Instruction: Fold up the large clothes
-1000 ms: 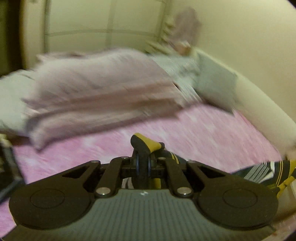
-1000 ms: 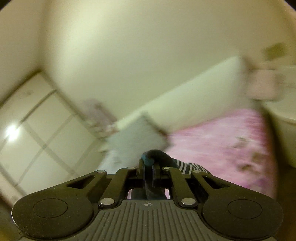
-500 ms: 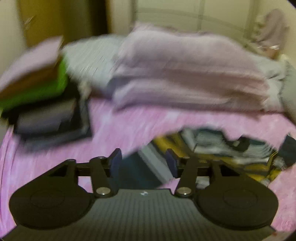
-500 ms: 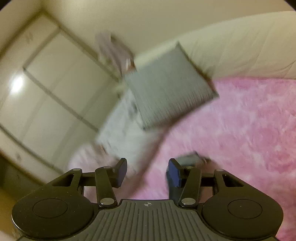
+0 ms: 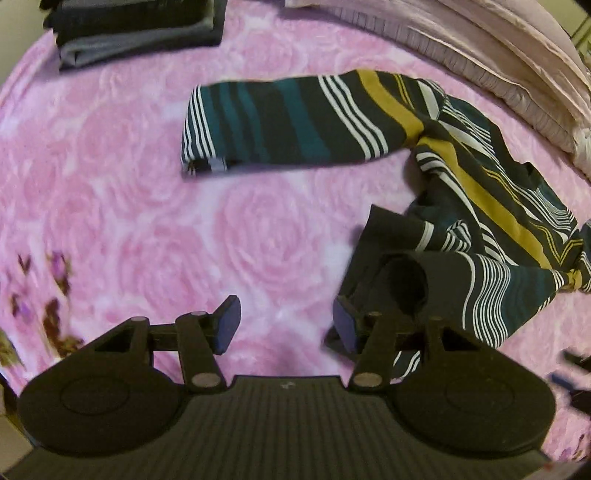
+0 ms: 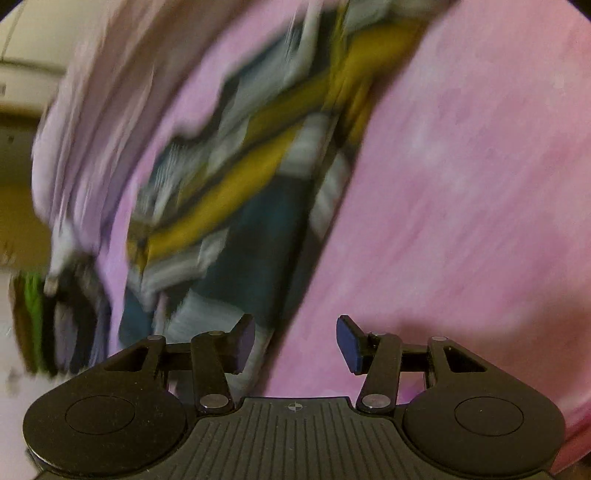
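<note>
A striped garment [image 5: 454, 173] in black, teal, mustard and white lies crumpled on the pink rose-patterned blanket [image 5: 155, 206]. One sleeve stretches flat to the left; another sleeve's open cuff lies just beyond the right finger of my left gripper [image 5: 286, 325]. That gripper is open and holds nothing, hovering low over the blanket. In the blurred right wrist view the same garment [image 6: 255, 177] runs diagonally up from my right gripper [image 6: 295, 343], which is open and empty, its left finger over the cloth's near end.
A stack of folded dark clothes [image 5: 136, 33] sits at the far left of the bed. A folded lilac quilt [image 5: 491, 48] lies along the far right. In the right wrist view, folded clothes [image 6: 44, 306] with a green layer show at the left edge.
Both grippers were shut on the garment a second ago and have since let go. Both cameras have swung down from the room toward the bed.
</note>
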The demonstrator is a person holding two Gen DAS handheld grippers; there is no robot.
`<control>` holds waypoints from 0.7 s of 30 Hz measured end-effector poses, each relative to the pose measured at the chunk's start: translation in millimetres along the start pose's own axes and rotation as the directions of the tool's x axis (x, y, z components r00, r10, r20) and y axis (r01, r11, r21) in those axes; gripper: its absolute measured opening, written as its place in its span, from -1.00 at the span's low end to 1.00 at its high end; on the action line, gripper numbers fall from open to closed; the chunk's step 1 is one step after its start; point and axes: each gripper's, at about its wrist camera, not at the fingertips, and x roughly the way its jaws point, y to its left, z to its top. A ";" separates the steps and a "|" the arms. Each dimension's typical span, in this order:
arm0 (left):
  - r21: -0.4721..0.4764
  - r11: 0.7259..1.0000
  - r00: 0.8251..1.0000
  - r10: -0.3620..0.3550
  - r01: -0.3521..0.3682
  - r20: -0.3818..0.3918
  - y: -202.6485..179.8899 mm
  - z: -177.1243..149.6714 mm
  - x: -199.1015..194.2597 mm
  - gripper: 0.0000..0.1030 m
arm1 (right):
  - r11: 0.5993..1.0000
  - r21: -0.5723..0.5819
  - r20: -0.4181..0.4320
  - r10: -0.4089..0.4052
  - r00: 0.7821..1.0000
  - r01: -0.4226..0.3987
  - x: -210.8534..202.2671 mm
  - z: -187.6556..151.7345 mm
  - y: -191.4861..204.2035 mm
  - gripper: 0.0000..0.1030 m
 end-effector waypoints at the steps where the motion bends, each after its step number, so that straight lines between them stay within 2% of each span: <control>1: -0.002 1.000 1.000 -0.009 0.009 -0.006 1.4 -0.5 2.1 -0.02 | 1.000 0.003 -0.023 0.005 1.000 -0.005 14.5 -9.8 4.4 -0.09; 4: 0.003 1.000 0.999 -0.031 0.031 -0.020 5.0 -0.1 8.6 -0.02 | 0.999 0.030 -0.062 0.042 0.997 -0.040 47.7 -35.4 12.5 -0.09; 7: 0.020 0.998 0.998 -0.059 0.060 -0.032 12.4 -3.3 12.0 -0.02 | 0.993 0.076 -0.014 0.094 0.996 -0.092 67.4 -48.3 15.1 -0.09; 10: 0.039 0.996 0.996 -0.080 0.082 -0.046 20.7 -6.7 18.2 -0.02 | 0.986 0.136 0.050 0.090 0.995 -0.096 82.5 -52.8 13.4 -0.12; 11: 0.045 0.995 0.995 -0.083 0.085 -0.055 23.5 -7.7 20.7 -0.02 | 0.983 0.155 0.045 0.089 0.995 -0.095 86.6 -54.6 12.0 -0.29; 12: 0.050 0.995 0.994 -0.086 0.089 -0.061 25.8 -8.7 23.1 -0.02 | 0.981 0.170 0.040 0.089 0.995 -0.095 89.8 -56.4 10.2 -0.70; 13: 0.057 0.994 0.994 -0.089 0.092 -0.067 27.9 -9.4 25.3 -0.02 | 0.980 0.179 0.051 0.084 0.995 -0.092 88.9 -59.6 8.1 -0.75; 14: 0.064 0.993 0.993 -0.091 0.096 -0.073 29.6 -10.0 26.8 -0.02 | 0.977 0.178 0.066 0.104 0.992 -0.114 84.7 -63.2 4.9 -0.96; 18: 0.099 0.988 0.991 -0.108 0.115 -0.076 33.8 -10.7 25.5 -0.02 | 0.980 0.128 0.042 0.146 0.988 -0.151 34.9 -65.6 -6.4 -0.96; 19: 0.107 0.987 0.991 -0.111 0.119 -0.076 34.6 -10.8 24.2 -0.02 | 0.988 0.089 0.030 0.127 0.991 -0.129 16.2 -63.5 -11.1 -0.96; 21: 0.120 0.984 0.990 -0.122 0.131 -0.076 35.7 -11.9 21.8 -0.02 | 0.999 -0.005 0.022 0.037 0.999 -0.037 -34.3 -61.9 -28.9 -0.97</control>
